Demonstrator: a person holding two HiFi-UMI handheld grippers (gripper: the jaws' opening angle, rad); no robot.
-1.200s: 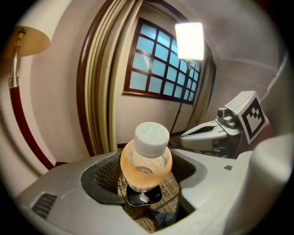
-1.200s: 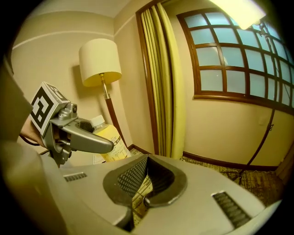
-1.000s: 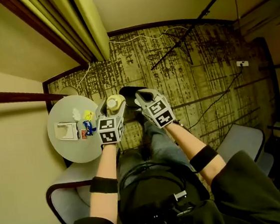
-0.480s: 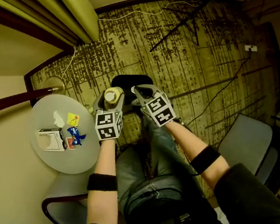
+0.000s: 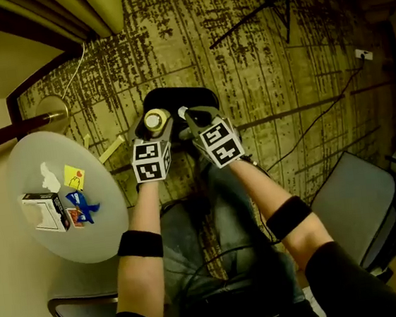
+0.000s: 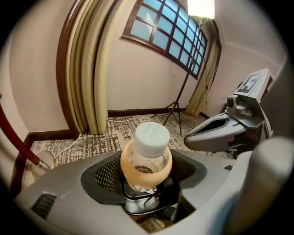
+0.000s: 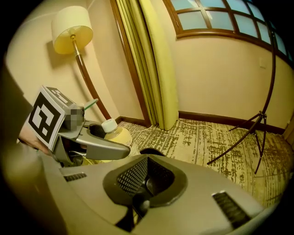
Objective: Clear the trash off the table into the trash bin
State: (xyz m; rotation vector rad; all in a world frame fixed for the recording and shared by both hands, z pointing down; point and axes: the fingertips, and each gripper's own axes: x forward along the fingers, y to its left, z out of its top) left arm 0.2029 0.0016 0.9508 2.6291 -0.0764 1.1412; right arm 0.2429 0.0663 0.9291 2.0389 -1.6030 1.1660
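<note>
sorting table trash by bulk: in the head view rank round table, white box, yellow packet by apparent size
1. round table
2. white box
3. yellow packet, clearly smaller than the box

All lie at similar distance, so the order holds.

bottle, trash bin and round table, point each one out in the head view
bottle (image 5: 154,119): head view, on its pale cap.
trash bin (image 5: 177,96): head view, on its black far side.
round table (image 5: 86,234): head view, on the bare top near its front edge.

Capped bottle above black bin; wrappers on table.
</note>
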